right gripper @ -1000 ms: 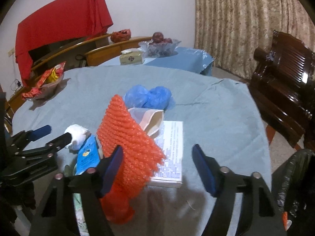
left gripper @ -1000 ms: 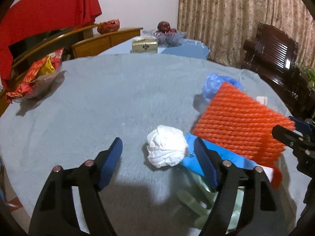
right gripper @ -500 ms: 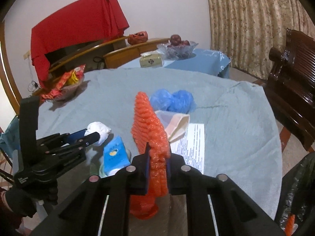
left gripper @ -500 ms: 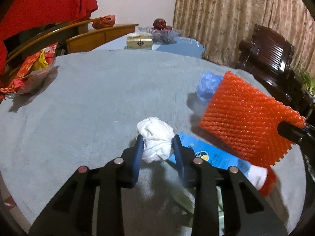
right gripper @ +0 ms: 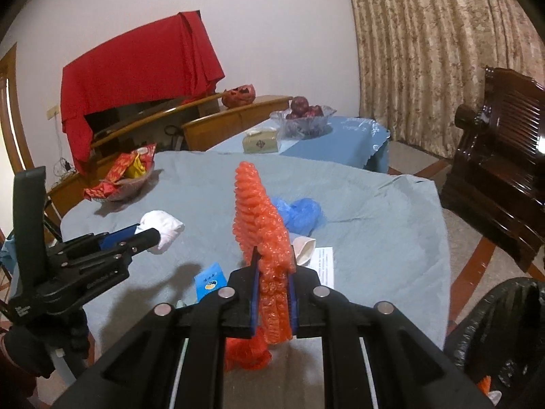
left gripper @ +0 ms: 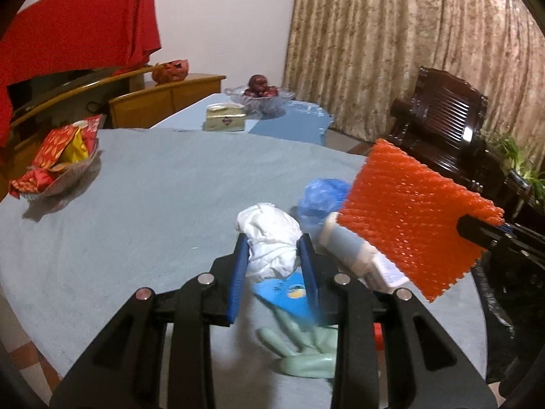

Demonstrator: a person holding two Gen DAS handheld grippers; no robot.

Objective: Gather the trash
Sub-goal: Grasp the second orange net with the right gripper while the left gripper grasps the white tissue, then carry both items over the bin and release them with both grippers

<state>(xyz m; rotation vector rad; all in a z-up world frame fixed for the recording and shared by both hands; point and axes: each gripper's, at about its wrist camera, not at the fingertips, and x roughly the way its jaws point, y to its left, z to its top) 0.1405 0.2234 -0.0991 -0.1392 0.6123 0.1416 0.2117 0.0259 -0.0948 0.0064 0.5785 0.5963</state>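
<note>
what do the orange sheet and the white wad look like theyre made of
The orange ribbed sheet, clamped in the right tool, looks like foam netting or bubble-type plastic wrap: raised knobbly rows, slightly glossy, holding its shape. The crumpled white wad in the left tool looks like matte tissue paper or thin cloth, softly creased.

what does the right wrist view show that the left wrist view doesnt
Only the right wrist view shows the black trash bag at the table's near right edge and the printed paper in full.

Only the left wrist view shows the pale green glove and the white-capped tube.

Both show the left gripper shut on the white tissue wad, the right gripper shut on the orange foam net, plus the blue plastic bag and the snack bowl.
</note>
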